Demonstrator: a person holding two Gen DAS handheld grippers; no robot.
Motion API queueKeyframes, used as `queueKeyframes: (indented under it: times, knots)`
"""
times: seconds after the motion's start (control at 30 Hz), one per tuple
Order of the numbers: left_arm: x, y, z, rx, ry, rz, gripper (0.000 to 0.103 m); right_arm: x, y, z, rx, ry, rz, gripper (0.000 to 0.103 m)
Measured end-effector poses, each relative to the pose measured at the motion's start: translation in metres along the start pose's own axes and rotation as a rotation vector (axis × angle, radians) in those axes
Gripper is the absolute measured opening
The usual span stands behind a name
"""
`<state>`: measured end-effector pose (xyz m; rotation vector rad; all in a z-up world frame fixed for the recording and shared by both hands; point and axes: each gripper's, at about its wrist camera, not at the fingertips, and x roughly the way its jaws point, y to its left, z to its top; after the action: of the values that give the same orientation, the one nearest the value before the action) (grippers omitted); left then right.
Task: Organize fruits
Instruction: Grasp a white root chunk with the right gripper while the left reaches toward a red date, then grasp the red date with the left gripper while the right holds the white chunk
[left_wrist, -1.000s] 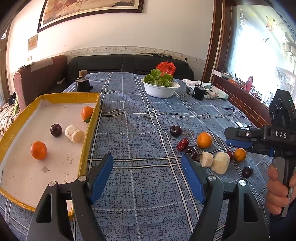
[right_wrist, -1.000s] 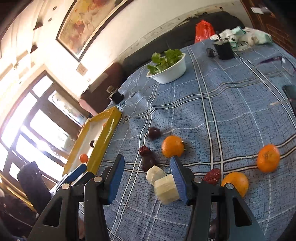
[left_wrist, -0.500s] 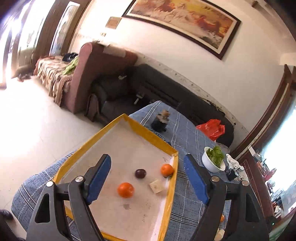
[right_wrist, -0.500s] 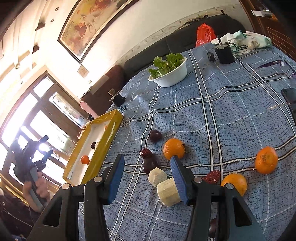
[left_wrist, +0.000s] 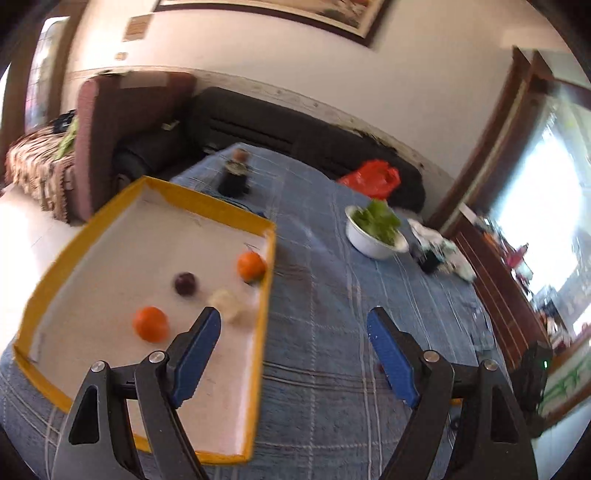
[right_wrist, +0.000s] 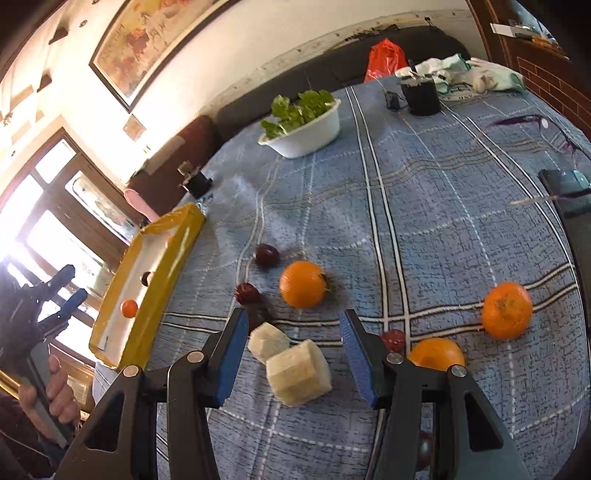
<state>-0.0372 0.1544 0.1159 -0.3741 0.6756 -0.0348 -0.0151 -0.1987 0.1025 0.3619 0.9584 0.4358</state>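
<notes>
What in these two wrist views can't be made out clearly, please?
- Left wrist view: motion blur smears the pale chunk in the yellow tray; what it is stays unclear.
- Right wrist view: a dark round fruit near the bottom edge is mostly hidden behind the right gripper.
- Right wrist view: the tray's near wall hides most of its floor.
- Right wrist view: the left gripper is small against window glare.
</notes>
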Motion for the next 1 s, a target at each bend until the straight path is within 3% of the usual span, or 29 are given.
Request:
queueKeyframes:
  times: [0.17, 0.27, 0.4, 0.5, 0.53, 0.57, 0.73, 1.0]
  knots:
    - [0.021, -0.035, -0.014, 0.105, 0.065, -0.045, 0.081, 0.001, 0.008, -0.006, -0.070, 0.019, -0.024, 0.057]
    - [0.035, -0.052, -0.026, 0.148, 0.108, -0.061, 0.081, 0.001, 0.027, -0.015, -0.189, 0.027, -0.037, 0.057]
    - [0.054, -0.065, -0.036, 0.177, 0.161, -0.077, 0.081, 0.013, 0.041, -0.029, -0.320, 0.064, -0.195, 0.057]
    - [0.070, -0.072, -0.037, 0.191, 0.211, -0.106, 0.081, 0.017, 0.038, -0.032, -0.325, 0.087, -0.196, 0.053]
    - [0.077, -0.073, -0.037, 0.190, 0.230, -0.113, 0.081, 0.018, 0.037, -0.032, -0.330, 0.091, -0.206, 0.042]
    - [0.084, -0.076, -0.037, 0.187, 0.248, -0.119, 0.081, 0.020, 0.037, -0.033, -0.333, 0.102, -0.213, 0.036]
    - [0.116, -0.089, -0.040, 0.165, 0.346, -0.157, 0.063, 0.017, 0.025, -0.027, -0.281, 0.086, -0.202, 0.035]
    - [0.145, -0.105, -0.048, 0.187, 0.390, -0.150, 0.060, 0.017, 0.028, -0.027, -0.266, 0.088, -0.190, 0.035]
